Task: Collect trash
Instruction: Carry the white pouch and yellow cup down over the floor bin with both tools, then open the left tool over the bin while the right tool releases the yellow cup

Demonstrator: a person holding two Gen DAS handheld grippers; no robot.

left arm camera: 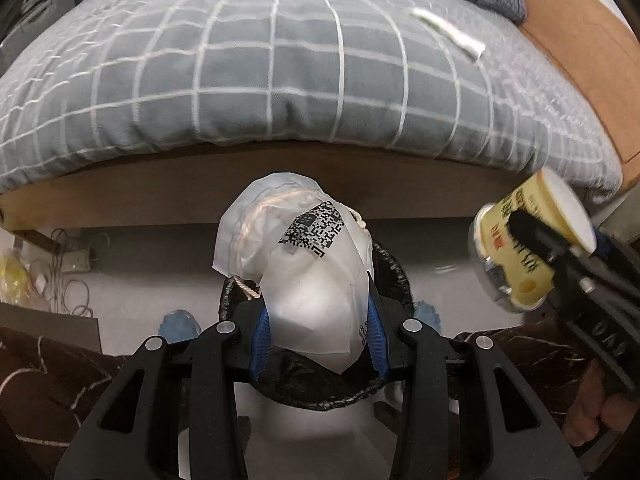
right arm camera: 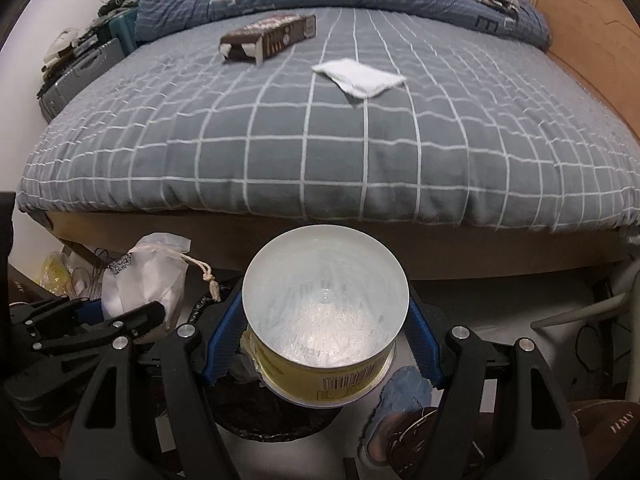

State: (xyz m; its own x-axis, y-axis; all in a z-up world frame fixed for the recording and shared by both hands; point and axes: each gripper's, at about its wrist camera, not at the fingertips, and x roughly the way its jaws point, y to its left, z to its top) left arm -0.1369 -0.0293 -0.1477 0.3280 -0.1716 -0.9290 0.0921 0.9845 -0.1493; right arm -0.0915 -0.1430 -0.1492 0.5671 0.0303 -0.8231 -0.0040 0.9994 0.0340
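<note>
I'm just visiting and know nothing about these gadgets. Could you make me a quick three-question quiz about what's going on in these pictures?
1. True or false: the left gripper is empty.
2. What does the right gripper hold? A) a yellow-labelled plastic cup B) a sock C) a book
3. Name two items lying on the checked bedspread.

Key:
1. False. It is clamped on a white plastic bag with a drawstring, above the black-lined bin.
2. A.
3. A brown carton and a folded white tissue.
</note>
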